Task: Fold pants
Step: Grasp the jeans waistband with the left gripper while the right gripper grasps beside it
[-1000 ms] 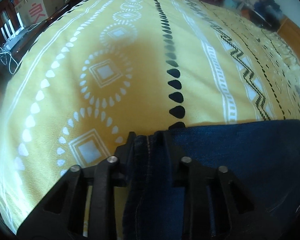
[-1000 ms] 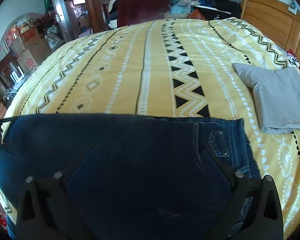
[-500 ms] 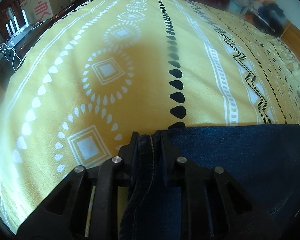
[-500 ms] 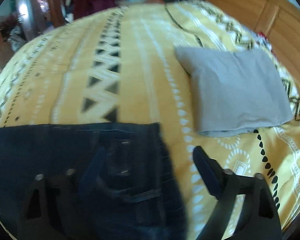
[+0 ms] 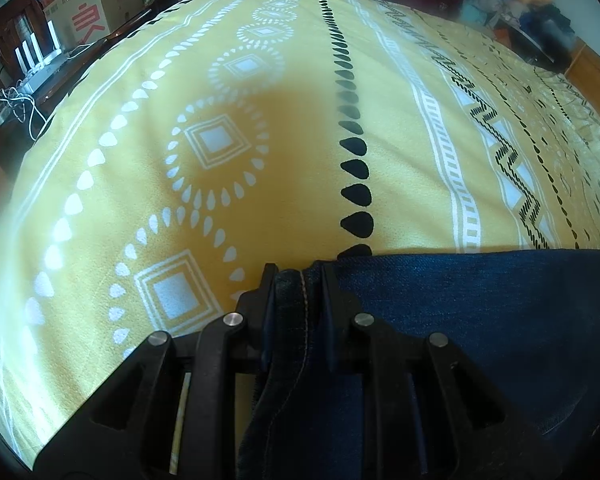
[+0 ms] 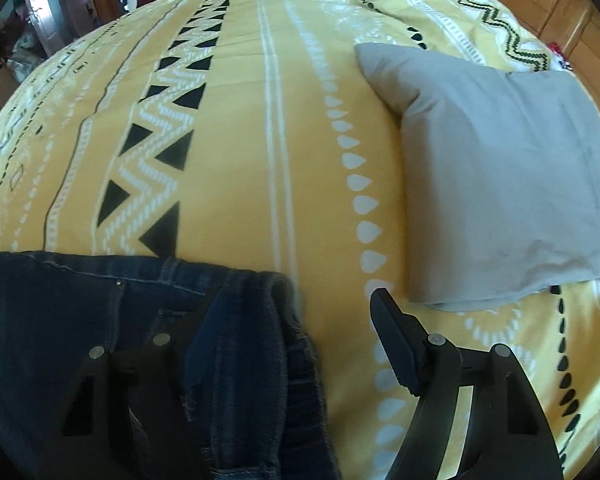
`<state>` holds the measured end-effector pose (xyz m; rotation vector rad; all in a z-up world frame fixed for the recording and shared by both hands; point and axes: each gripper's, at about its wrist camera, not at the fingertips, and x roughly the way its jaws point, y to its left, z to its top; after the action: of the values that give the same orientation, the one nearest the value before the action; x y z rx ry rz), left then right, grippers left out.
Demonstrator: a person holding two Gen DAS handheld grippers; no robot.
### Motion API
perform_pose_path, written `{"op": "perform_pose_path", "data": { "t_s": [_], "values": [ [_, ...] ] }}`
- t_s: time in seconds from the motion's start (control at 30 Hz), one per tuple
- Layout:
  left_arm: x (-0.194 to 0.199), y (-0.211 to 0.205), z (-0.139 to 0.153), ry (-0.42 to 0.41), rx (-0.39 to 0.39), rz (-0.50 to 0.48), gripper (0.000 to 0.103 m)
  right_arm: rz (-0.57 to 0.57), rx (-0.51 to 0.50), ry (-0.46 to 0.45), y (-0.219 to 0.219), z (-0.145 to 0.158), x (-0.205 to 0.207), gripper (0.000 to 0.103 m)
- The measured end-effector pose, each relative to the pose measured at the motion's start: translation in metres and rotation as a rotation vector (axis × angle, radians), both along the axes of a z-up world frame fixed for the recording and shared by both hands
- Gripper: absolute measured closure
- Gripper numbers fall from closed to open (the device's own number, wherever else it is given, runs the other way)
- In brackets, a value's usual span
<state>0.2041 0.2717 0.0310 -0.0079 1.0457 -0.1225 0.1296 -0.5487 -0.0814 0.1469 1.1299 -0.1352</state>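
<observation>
Pants (image 5: 480,320), bed (image 5: 260,160): left tongs (image 5: 298,280) still clamp hem; right tongs (image 6: 300,320), shifted to waistband end, closing around bunched denim, not yet pinched. Fold-over pending.

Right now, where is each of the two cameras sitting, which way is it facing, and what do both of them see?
Left wrist: on the left gripper, angled down over its fingers, shut on a jeans edge; yellow patterned bedspread beyond, boxes far left.
Right wrist: on the right gripper, angled down; jaws closing around the bunched jeans edge, one finger clear over the bedspread; folded grey cloth at right.
Shared: the jeans and the bedspread. No hand or sleeve shows.
</observation>
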Motion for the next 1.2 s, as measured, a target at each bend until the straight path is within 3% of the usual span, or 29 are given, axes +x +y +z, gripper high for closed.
{"op": "perform_pose_path", "data": {
  "t_s": [0.07, 0.2, 0.23, 0.27, 0.4, 0.43, 0.67, 0.93, 1.2],
  "values": [
    [0.000, 0.000, -0.001, -0.004, 0.001, -0.003, 0.083, 0.010, -0.021, 0.013, 0.003, -0.004, 0.001, 0.028],
    [-0.001, 0.002, -0.001, -0.014, -0.014, 0.001, 0.083, 0.054, 0.032, 0.003, 0.008, -0.005, 0.005, 0.054],
    [-0.001, 0.002, -0.002, -0.016, -0.014, -0.001, 0.083, 0.071, 0.051, 0.008, 0.009, -0.006, 0.005, 0.067],
    [-0.001, 0.002, -0.002, -0.018, -0.015, -0.002, 0.083, 0.083, 0.055, 0.018, 0.012, -0.008, 0.006, 0.073],
    [-0.003, 0.005, -0.001, -0.024, -0.032, 0.001, 0.083, 0.095, 0.032, 0.016, 0.019, -0.008, 0.007, 0.083],
    [-0.005, 0.005, -0.001, -0.025, -0.033, 0.002, 0.083, 0.093, 0.020, 0.009, 0.020, -0.007, 0.006, 0.094],
    [-0.015, 0.005, 0.016, -0.088, -0.019, 0.005, 0.085, 0.088, 0.008, -0.110, 0.018, 0.029, -0.015, 0.098],
    [-0.059, 0.008, 0.092, -0.284, -0.082, -0.025, 0.085, 0.118, 0.027, -0.214, 0.017, 0.094, -0.061, 0.099],
    [-0.141, 0.018, 0.159, -0.448, -0.117, -0.048, 0.084, 0.163, 0.020, -0.281, 0.025, 0.147, -0.163, 0.099]
  ]
}}
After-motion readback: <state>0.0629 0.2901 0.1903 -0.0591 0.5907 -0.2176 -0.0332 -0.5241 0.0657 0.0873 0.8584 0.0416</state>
